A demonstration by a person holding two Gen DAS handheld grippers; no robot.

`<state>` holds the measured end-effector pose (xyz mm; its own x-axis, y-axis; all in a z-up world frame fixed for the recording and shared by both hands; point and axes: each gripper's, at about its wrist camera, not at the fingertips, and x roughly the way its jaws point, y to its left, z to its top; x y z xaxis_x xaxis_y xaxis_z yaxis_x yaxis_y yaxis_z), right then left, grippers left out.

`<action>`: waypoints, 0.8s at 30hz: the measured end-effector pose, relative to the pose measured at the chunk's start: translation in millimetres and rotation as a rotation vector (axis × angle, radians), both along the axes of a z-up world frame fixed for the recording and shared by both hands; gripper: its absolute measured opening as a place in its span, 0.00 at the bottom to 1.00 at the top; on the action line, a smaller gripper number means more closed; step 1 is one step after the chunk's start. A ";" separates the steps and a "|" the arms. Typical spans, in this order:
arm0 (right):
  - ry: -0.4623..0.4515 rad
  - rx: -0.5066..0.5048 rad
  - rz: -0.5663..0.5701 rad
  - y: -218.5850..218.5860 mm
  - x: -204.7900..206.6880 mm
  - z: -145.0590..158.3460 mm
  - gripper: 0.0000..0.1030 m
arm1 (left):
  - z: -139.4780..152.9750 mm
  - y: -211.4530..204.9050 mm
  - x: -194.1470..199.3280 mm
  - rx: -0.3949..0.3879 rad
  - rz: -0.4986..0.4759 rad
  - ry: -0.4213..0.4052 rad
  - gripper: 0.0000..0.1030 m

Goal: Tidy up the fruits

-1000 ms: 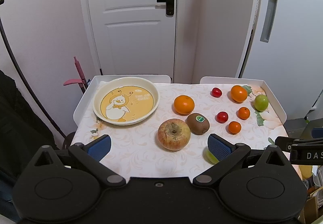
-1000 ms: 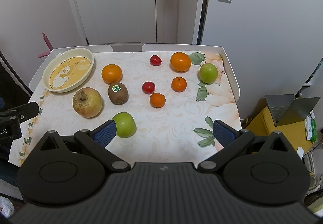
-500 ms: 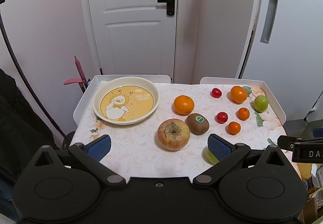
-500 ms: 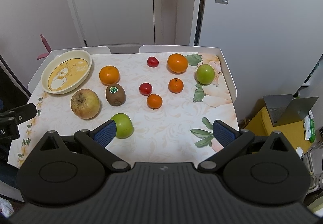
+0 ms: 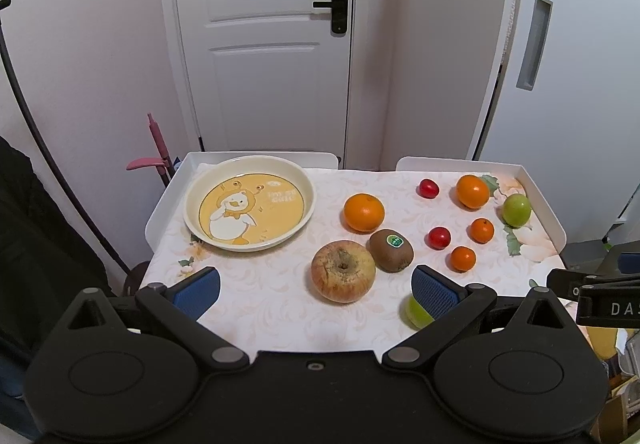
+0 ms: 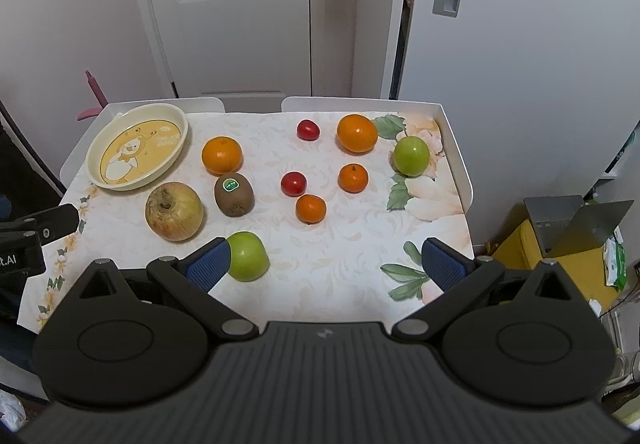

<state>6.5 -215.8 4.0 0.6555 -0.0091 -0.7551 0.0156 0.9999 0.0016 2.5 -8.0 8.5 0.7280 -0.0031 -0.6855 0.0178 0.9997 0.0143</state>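
Both claws wide open, empty. Round green apple (image 6: pixel 248 256) sits just beside right gripper (image 6: pixel 326 264) inner-left finger, probably nearest target; left gripper (image 5: pixel 316 290) farther.

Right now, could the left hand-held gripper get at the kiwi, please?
Probably yes: the left hand-held gripper is open, and the kiwi lies just ahead, though the big apple beside it crowds one side.

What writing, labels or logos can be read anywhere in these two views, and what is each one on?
"DA", cut off at the frame edge: white letters on the right gripper, seen from the left wrist.
"t.AI", cut off: on the left gripper, seen from the right wrist.
Sticker on the kiwi: green, print too small to read.
Writing on the plate beside the duck: too blurred to read.
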 end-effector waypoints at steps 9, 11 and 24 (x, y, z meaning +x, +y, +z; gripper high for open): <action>0.000 -0.004 0.000 -4.5 3.2 3.1 1.00 | -1.7 1.2 1.5 -0.004 0.008 0.010 1.00; -0.002 -0.005 -0.001 -5.9 3.3 2.5 1.00 | -1.8 0.8 2.2 0.003 0.010 0.010 1.00; 0.024 -0.006 0.095 -15.9 15.1 -24.2 1.00 | -16.3 -8.5 13.1 0.040 0.024 -0.003 1.00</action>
